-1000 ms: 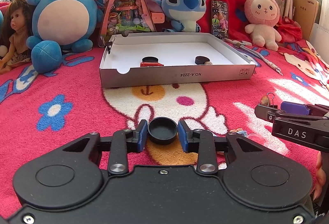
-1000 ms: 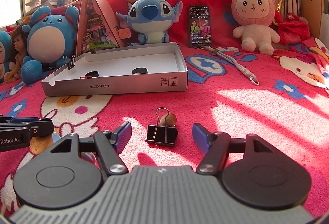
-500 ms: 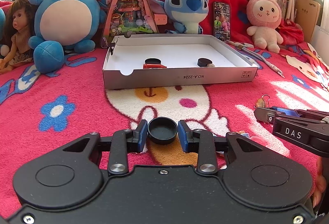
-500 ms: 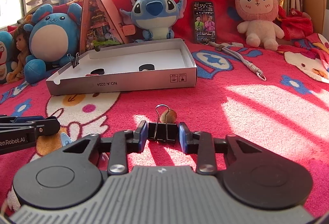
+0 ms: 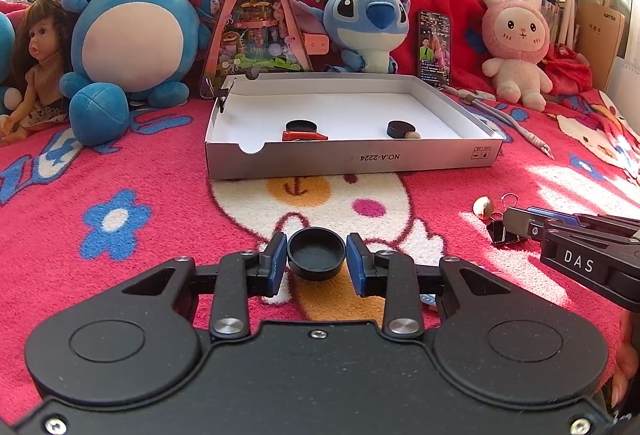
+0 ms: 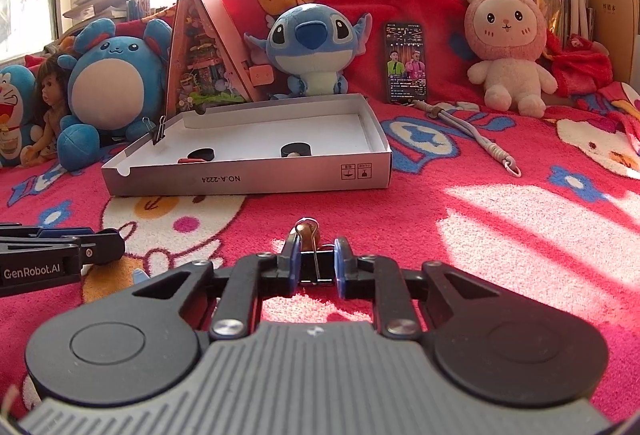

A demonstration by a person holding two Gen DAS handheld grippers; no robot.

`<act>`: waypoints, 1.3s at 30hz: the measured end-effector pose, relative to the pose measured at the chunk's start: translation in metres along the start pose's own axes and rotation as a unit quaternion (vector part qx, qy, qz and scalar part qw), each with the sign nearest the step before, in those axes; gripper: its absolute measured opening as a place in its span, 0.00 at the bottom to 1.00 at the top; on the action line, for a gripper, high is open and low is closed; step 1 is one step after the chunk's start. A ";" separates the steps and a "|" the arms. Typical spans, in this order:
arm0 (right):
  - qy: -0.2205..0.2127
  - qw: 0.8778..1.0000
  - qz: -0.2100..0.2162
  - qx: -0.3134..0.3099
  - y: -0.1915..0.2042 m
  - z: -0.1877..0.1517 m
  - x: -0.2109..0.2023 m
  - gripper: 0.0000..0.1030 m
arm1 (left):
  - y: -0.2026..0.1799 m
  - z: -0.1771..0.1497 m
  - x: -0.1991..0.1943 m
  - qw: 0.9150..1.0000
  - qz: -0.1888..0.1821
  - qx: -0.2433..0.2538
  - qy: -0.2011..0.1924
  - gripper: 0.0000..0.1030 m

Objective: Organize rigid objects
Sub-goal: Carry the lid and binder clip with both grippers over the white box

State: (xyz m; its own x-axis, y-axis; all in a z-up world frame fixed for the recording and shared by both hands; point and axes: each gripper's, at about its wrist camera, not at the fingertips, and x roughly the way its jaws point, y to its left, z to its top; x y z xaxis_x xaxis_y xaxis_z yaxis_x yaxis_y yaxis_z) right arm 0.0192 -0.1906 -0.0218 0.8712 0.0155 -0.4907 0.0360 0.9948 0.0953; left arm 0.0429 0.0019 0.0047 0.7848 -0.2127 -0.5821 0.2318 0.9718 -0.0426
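Note:
My left gripper (image 5: 317, 262) is shut on a black round cap (image 5: 316, 253) and holds it over the red blanket. My right gripper (image 6: 317, 263) is shut on a black binder clip (image 6: 317, 267); in the left wrist view the clip (image 5: 501, 231) sits at the right gripper's tip. A small brown nut (image 6: 306, 234) lies just past the clip, and also shows in the left wrist view (image 5: 483, 206). The open white cardboard box (image 5: 352, 159) lies ahead, holding two black caps (image 5: 301, 125) (image 5: 400, 128), a red piece (image 5: 302, 135) and a small nut.
Plush toys (image 5: 136, 43), a doll (image 5: 34, 63), a triangular toy house (image 5: 258, 19) and a phone (image 5: 435, 47) line the back. A grey cord (image 5: 504, 119) lies right of the box. A binder clip (image 6: 160, 129) is clipped on the box's left rim.
My right gripper has shut on the binder clip and lifted it a little. My left gripper keeps its hold on the black cap; both views have risen slightly.

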 end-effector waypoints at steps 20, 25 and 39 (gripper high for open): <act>0.005 1.000 -0.011 -0.006 0.003 -0.001 0.003 0.35 | 0.004 0.007 -0.001 1.000 0.006 -0.012 -0.010 0.30; -0.013 1.000 -0.019 0.004 -0.007 0.014 0.000 0.35 | 0.011 0.023 0.001 1.000 0.007 -0.021 -0.019 0.30; -0.029 0.999 0.004 0.041 -0.029 0.076 0.025 0.35 | 0.028 0.091 0.034 0.998 -0.004 -0.061 -0.021 0.30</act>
State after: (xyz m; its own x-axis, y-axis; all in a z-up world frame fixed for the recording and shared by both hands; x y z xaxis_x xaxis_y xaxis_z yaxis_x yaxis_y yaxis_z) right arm 0.0776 -0.2268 0.0292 0.8985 0.0146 -0.4386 0.0676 0.9829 0.1714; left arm 0.1285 0.0125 0.0574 0.8071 -0.2223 -0.5470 0.1684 0.9746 -0.1476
